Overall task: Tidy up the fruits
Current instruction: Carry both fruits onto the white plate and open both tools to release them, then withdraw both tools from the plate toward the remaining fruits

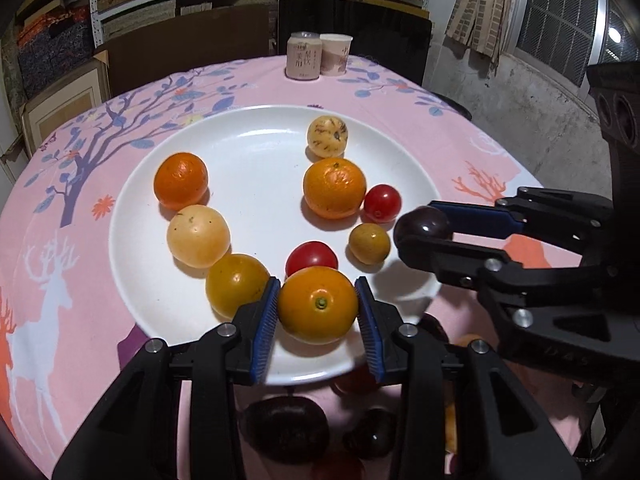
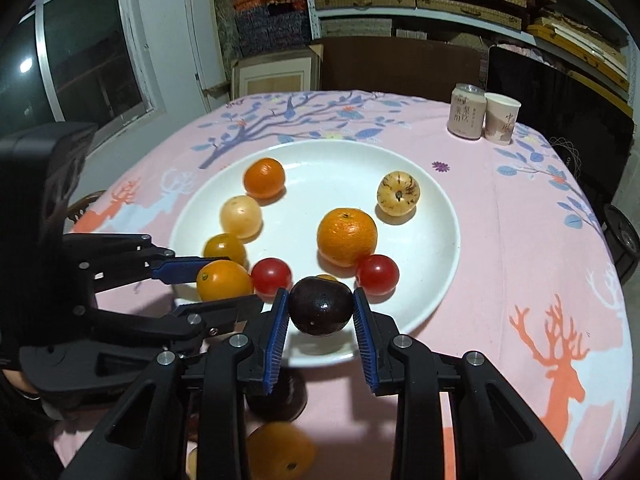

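A white plate [image 1: 256, 152] on the pink tablecloth holds several fruits: oranges, yellow and red tomatoes, a pale speckled fruit [image 1: 327, 136]. My left gripper [image 1: 317, 304] is shut on an orange tomato [image 1: 318, 305] above the plate's near rim; it also shows in the right wrist view [image 2: 224, 281]. My right gripper [image 2: 320, 308] is shut on a dark purple plum [image 2: 321, 306] above the plate's [image 2: 436, 256] near rim; the plum also shows at the plate's right edge in the left wrist view [image 1: 423, 224].
A can [image 1: 303, 56] and a paper cup [image 1: 335, 54] stand at the table's far edge. More dark fruits [image 1: 286, 428] and an orange [image 2: 280, 450] lie on the cloth below the grippers. Shelves and boxes stand behind the table.
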`<action>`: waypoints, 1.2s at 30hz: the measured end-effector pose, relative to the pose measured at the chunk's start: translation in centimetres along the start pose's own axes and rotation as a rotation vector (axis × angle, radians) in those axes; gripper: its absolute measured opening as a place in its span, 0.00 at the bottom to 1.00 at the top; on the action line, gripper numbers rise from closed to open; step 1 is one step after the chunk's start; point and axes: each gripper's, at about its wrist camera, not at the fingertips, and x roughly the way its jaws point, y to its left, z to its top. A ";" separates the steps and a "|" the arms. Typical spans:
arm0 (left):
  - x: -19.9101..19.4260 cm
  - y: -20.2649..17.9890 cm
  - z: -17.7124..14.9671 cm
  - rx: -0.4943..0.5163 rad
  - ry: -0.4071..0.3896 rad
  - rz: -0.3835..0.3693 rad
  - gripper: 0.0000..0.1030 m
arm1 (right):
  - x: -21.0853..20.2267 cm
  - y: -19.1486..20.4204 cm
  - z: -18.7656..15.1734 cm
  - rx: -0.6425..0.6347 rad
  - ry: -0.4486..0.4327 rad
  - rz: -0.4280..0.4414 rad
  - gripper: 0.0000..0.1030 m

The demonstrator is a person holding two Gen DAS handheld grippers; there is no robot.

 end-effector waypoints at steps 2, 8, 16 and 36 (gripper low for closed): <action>0.6 0.3 0.0 -0.002 0.008 0.008 0.36 | 0.9 -0.1 0.1 -0.001 0.016 0.010 0.33; -0.3 0.7 -0.1 -0.021 -0.016 -0.013 0.50 | 0.2 -0.3 0.1 0.011 -0.011 0.022 0.36; -8.9 0.4 -3.0 0.002 -0.167 0.007 0.75 | -7.8 1.0 -2.1 0.009 -0.123 0.043 0.39; -6.4 -7.1 -14.1 0.231 0.020 -0.039 0.43 | -9.3 3.3 -13.9 0.112 -0.019 0.127 0.41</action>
